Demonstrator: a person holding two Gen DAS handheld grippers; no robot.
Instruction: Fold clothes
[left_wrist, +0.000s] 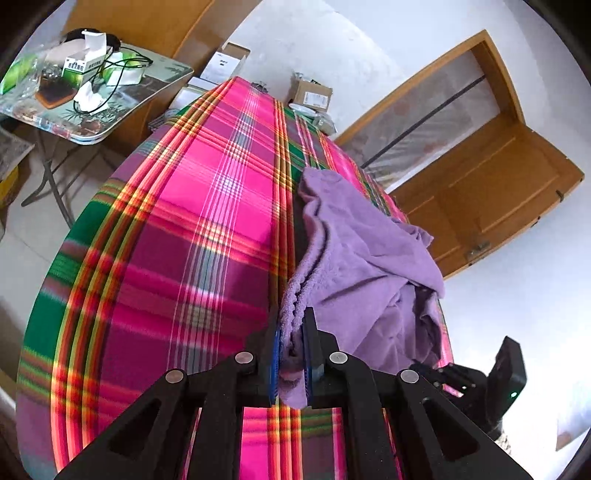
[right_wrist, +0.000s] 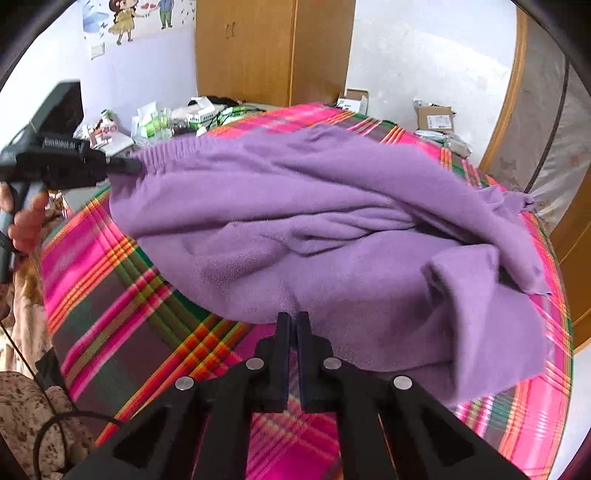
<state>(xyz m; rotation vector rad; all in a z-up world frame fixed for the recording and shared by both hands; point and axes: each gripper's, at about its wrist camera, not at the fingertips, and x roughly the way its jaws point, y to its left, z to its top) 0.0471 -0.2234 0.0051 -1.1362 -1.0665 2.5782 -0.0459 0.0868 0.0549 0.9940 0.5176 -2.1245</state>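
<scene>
The sweater (right_wrist: 332, 221) is plain lilac purple, fleecy, with no print. The bedspread (left_wrist: 192, 206) under it is a loud plaid: hot pink blocks crossed by bands of green, orange, yellow and thin white lines, with duller plum squares. Both claws are matt black, the left claw (left_wrist: 291, 354) with blue pads and silver rivets, the right claw (right_wrist: 293, 332) likewise. The wardrobe (right_wrist: 273, 48) and door (left_wrist: 491, 192) are honey-brown wood. The walls are white. A cardboard box (left_wrist: 312, 94) is tan.
</scene>
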